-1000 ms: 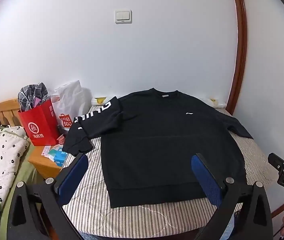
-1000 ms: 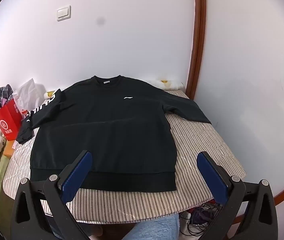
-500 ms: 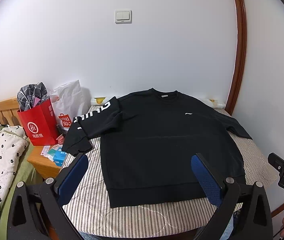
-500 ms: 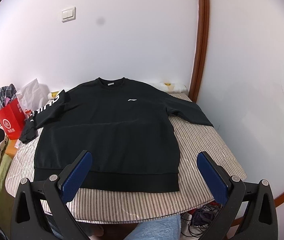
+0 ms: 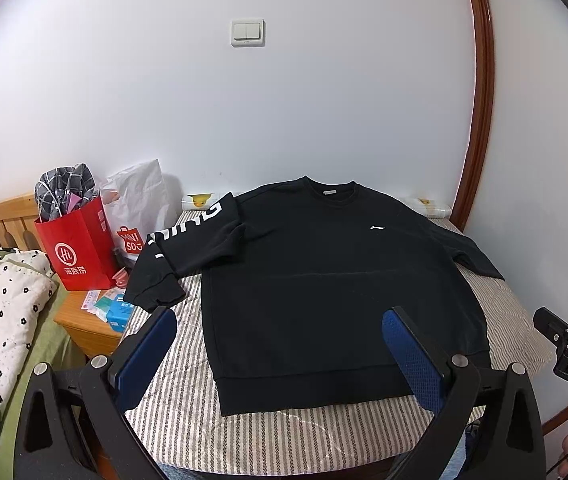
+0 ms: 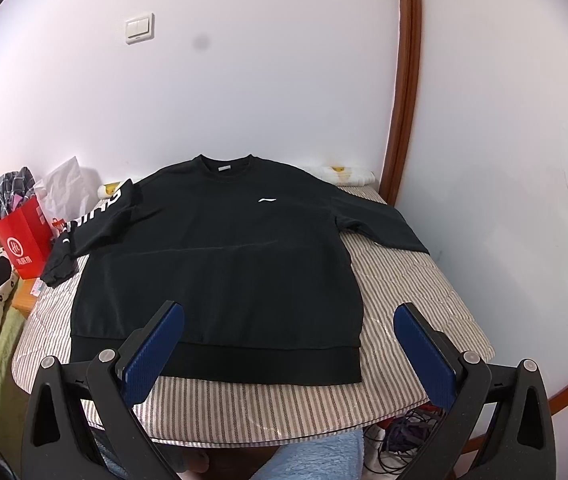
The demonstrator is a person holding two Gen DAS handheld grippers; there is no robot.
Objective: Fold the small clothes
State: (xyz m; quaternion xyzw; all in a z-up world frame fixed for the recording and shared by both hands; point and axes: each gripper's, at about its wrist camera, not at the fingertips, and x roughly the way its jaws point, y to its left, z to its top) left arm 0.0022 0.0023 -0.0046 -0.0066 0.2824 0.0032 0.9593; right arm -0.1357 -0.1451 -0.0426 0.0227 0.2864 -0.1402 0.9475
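One black sweatshirt (image 5: 324, 288) was laid flat, front up, on a striped mattress (image 6: 412, 292), its collar toward the wall and its hem near the front edge. A small white logo (image 6: 267, 200) was seen on the chest, and large white letters ran down the sleeve (image 5: 188, 236) on the left of the views; only "ING" could be made out. That sleeve's cuff hung over the mattress's side edge, while the other sleeve (image 6: 380, 224) lay spread toward the corner of the room. Bare striped cloth was left along the front edge and to the right of the garment. Beside the bed, on a wooden nightstand (image 5: 84, 320), one red paper bag (image 5: 78, 246) with a circled logo and Chinese characters was stood, and one white bag (image 5: 136, 208) was marked "MINISO" in part. The left gripper (image 5: 280, 344) and the right gripper (image 6: 290, 344) were held above the hem, each with its jaws spread wide and nothing between them. "DAS" was read on the right gripper's body in the left view.
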